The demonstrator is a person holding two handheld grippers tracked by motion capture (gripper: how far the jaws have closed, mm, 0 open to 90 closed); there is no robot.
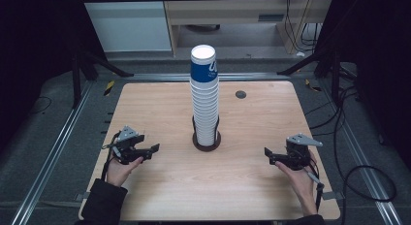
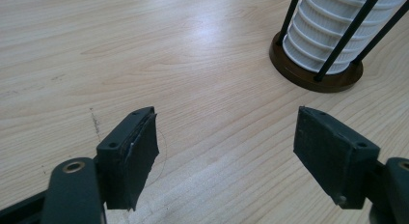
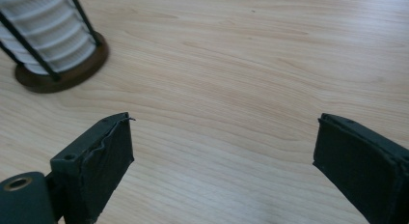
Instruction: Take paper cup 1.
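A tall stack of white paper cups (image 1: pixel 204 96), its top cup blue and white, stands in a dark round holder (image 1: pixel 207 141) with thin black rods at the middle of the wooden table (image 1: pixel 252 186). My left gripper (image 1: pixel 154 148) rests low over the table to the left of the holder, its jaws open with only bare wood between them (image 2: pixel 226 147). The holder's base (image 2: pixel 316 77) shows at the upper right of the left gripper view. My right gripper (image 1: pixel 266 152) sits to the right of the holder, also open and empty (image 3: pixel 224 156), with the holder's base (image 3: pixel 58 77) at its upper left.
A small dark round inset (image 1: pixel 241 94) lies in the table top at the back right of the stack. Metal rails (image 1: pixel 58 147) and black cables (image 1: pixel 358 176) run along the floor on both sides of the table. Black stand legs (image 1: pixel 310 62) reach in behind it.
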